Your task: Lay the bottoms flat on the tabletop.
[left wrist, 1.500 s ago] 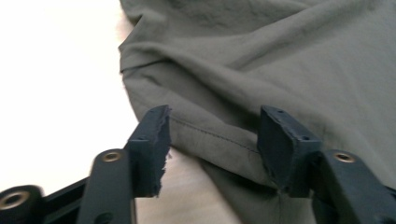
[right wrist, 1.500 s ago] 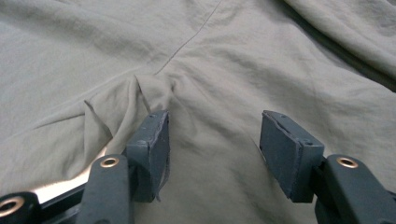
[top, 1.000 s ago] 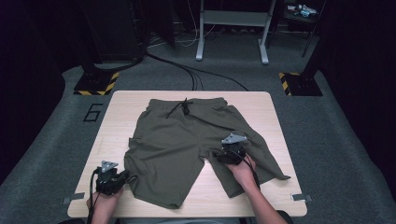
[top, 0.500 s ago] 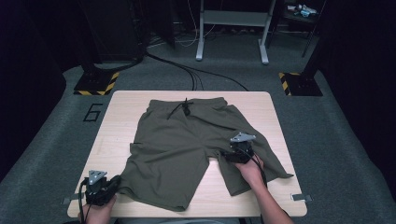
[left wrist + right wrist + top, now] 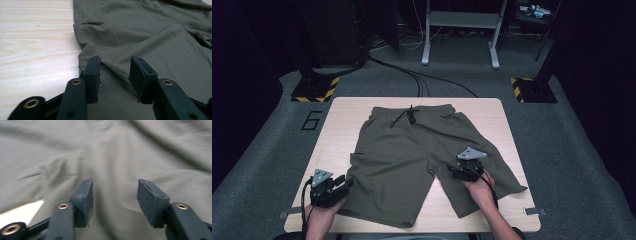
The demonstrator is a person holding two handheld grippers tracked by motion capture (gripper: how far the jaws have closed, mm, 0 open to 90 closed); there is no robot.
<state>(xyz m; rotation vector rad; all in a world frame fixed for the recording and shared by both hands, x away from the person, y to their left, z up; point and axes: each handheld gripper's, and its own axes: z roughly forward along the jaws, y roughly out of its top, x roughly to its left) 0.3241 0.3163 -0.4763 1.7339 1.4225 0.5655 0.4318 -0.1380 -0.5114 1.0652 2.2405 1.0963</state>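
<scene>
Olive green shorts (image 5: 422, 160) lie spread flat across a pale wooden surface (image 5: 337, 130), with the left tongs (image 5: 346, 183) released at the outer edge of one leg and the right tongs (image 5: 454, 172) released over the other leg, gripping nothing.

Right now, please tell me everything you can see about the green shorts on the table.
The shorts are olive green, of thin, soft-looking woven cloth with light wrinkles. They lie spread flat on the wooden table, waistband at the far side with a dark knotted drawstring, both legs pointing toward the person. A pocket fold shows at the left edge. The left gripper is open at the left leg's outer edge; the right gripper is open over the right leg.
</scene>
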